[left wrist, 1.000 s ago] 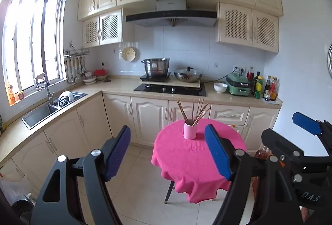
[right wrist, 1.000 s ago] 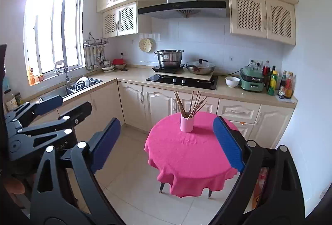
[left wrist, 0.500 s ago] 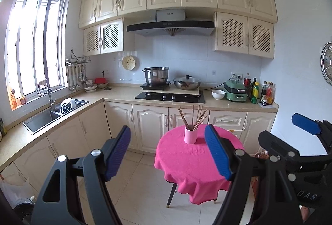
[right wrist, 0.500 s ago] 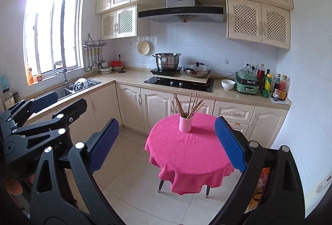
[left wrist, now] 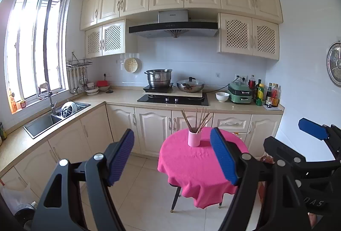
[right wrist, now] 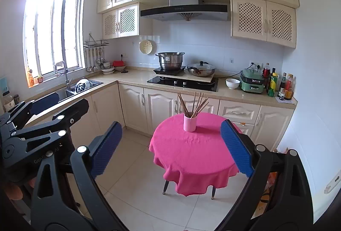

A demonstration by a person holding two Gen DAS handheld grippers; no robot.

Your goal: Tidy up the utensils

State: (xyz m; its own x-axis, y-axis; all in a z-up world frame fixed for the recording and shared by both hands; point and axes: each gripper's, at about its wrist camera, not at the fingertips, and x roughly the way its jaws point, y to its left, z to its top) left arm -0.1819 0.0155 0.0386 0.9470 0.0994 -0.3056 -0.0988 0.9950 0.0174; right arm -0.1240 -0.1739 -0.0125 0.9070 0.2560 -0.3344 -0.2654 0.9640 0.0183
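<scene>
1. Left hand-held gripper [left wrist: 172,156]: jaws spread wide, blue pads [left wrist: 121,157] well apart, nothing between them; held in the air above the floor, well short of the round table [left wrist: 198,169]
2. Right hand-held gripper [right wrist: 171,146]: likewise wide open and empty, its blue pads [right wrist: 236,145] framing the table from a distance
3. The two tools sit side by side; the right one shows at the right edge of the left wrist view, the left one at the left edge of the right wrist view
4. Pink cup [right wrist: 189,123] stands upright on the far part of the table, on the pink cloth [right wrist: 196,152] that drapes over the edge; dark legs show beneath
5. Chopsticks [right wrist: 192,104]: a bundle of brown sticks standing in the cup, tips fanned outward above the rim; count cannot be told
6. Nothing else visible on the cloth
7. Behind the table: cream base cabinets and a beige counter [left wrist: 125,96] carrying a black hob [left wrist: 173,100], a steel pot [left wrist: 158,77], a lidded wok [left wrist: 190,84], a white bowl [left wrist: 222,96], a green appliance [left wrist: 240,93] and a cluster of bottles [left wrist: 266,92]
8. Sink [left wrist: 55,116] under the window on the left, with a dish in the basin; ladles hang from a wall rack [left wrist: 78,75] near the corner
</scene>
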